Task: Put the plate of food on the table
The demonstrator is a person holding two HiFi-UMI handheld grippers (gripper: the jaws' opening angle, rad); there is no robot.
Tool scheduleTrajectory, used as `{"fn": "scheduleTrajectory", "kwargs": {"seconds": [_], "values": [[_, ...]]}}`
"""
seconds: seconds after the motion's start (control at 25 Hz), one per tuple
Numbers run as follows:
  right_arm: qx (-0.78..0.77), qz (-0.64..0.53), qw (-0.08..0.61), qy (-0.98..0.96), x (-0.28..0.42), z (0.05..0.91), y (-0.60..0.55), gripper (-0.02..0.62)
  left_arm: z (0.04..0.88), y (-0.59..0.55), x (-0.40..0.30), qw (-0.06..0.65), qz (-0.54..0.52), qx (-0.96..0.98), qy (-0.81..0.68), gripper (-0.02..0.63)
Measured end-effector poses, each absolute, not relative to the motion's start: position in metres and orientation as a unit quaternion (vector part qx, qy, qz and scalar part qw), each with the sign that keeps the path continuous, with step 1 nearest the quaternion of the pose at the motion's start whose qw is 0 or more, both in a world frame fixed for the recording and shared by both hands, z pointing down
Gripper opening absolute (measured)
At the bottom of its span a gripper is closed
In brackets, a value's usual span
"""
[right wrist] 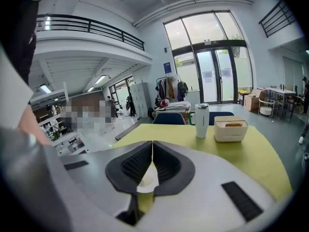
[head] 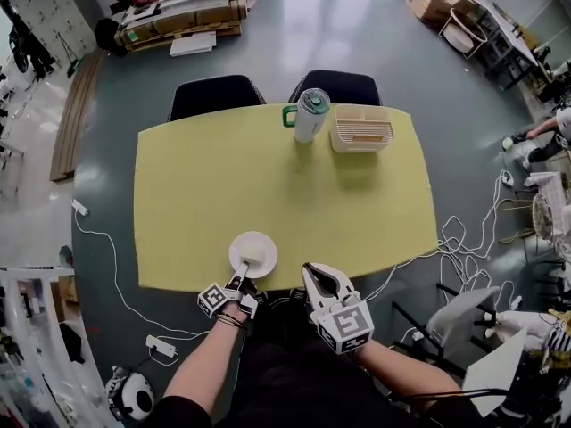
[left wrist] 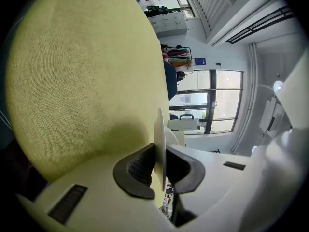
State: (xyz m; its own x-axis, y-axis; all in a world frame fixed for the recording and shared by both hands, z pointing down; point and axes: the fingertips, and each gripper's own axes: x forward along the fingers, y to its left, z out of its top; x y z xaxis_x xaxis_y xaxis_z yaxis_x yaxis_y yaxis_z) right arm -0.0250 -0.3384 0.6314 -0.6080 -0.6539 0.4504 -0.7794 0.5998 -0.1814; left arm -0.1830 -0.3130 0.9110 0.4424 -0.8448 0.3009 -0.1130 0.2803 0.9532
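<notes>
Round white plate [head: 253, 254], face up and level, at the near edge of the yellow surface [head: 196, 194]; round, so no long axis to speak of. Pale lump of food [head: 260, 257] near its middle. In the left gripper view, seen edge-on: a thin pale line running parallel to the surface, with a soft shadow on the yellow beside it. Cannot tell whether resting on the surface or held just clear of it.

Left hand-held gripper [head: 239, 280] nearly closed, dark pads [left wrist: 137, 170] clamped on the plate's near rim, one on each face. Right hand-held gripper [head: 321, 277] just off the near edge of the surface, beside the plate and apart from it, jaws together at the tips and gripping nothing.

Near the far edge of the surface, a white tumbler [head: 310, 114] with a green handle, upright, and just beside it a cream box [head: 361, 128]. Behind that far edge, two dark chairs [head: 217, 94], pushed in. Around the surface, grey floor [head: 294, 25], with white cables [head: 459, 248] trailing off to either side. Farther from the surface, a pallet of stacked boards [head: 183, 16]. In the right gripper view, tall glazed doors [right wrist: 217, 62] and a railed upper gallery [right wrist: 87, 30].
</notes>
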Motion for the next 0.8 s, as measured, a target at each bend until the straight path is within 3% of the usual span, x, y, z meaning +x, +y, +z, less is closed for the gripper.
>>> {"fn": "scheduleTrajectory", "kwargs": {"seconds": [0.8], "values": [[0.401,0.201,0.165,-0.878,-0.038,0.642,-0.345,0.014,0.926,-0.304,-0.177,0.698,-0.243,0.458,-0.495,0.031]]}}
